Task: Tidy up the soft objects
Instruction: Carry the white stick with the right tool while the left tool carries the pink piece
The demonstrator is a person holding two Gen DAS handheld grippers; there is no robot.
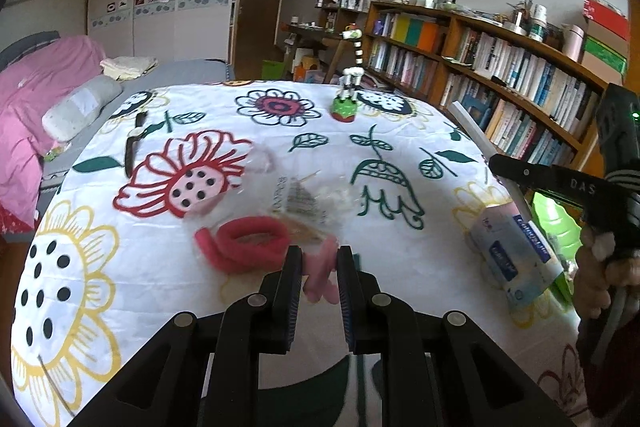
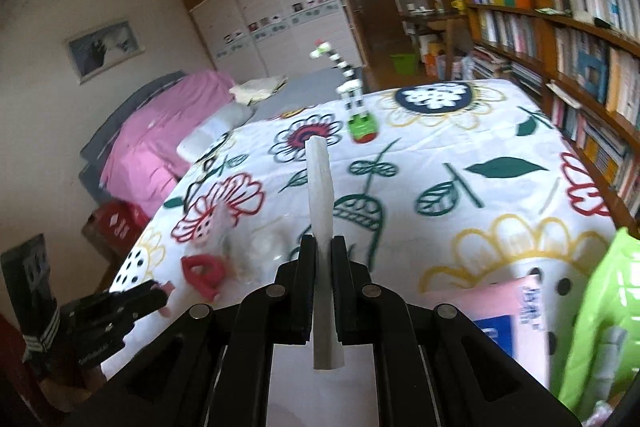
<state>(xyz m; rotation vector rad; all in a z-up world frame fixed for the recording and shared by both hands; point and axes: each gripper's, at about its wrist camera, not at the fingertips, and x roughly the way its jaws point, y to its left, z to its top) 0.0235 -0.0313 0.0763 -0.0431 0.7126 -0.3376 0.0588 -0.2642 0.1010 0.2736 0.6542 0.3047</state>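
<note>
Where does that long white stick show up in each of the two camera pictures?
Left wrist view: the white stick slants along the right edge, gripped by the right gripper.
Right wrist view: the white stick stands in the centre, clamped between the jaws.
Shared landmark: the striped giraffe toy on the floral quilt.

pink foam piece (image 1: pixel 319 277) half hidden by claw, green bag (image 2: pixel 596 327) cut off
</note>
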